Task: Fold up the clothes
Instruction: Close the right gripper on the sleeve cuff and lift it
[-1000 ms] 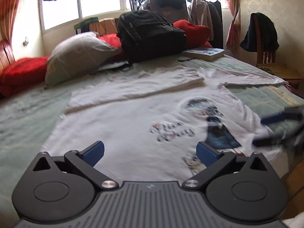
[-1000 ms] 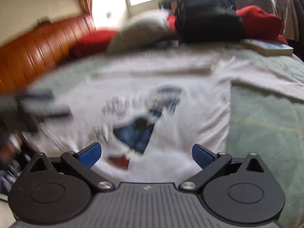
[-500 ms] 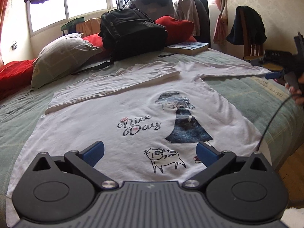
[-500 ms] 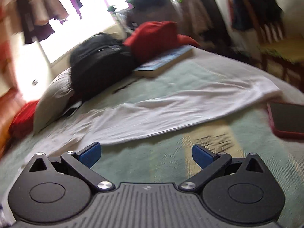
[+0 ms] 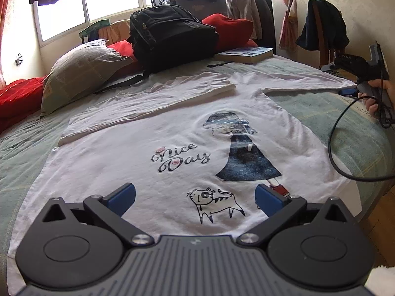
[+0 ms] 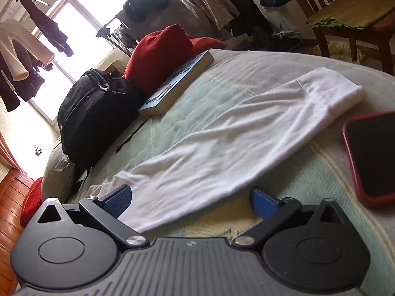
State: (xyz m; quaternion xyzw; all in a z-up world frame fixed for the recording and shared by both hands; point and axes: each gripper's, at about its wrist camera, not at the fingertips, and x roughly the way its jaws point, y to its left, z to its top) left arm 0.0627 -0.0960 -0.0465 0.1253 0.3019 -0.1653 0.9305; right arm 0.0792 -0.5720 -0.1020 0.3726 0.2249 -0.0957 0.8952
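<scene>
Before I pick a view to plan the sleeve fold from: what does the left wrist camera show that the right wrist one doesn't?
Only the left wrist view shows the shirt's printed front, the other sleeve already folded across it, the grey pillow and the right gripper held by a hand. Only the right wrist view shows the red-cased phone lying beside the outstretched sleeve's cuff. Both show the outstretched sleeve, the black backpack, the book and the green bedspread.
</scene>
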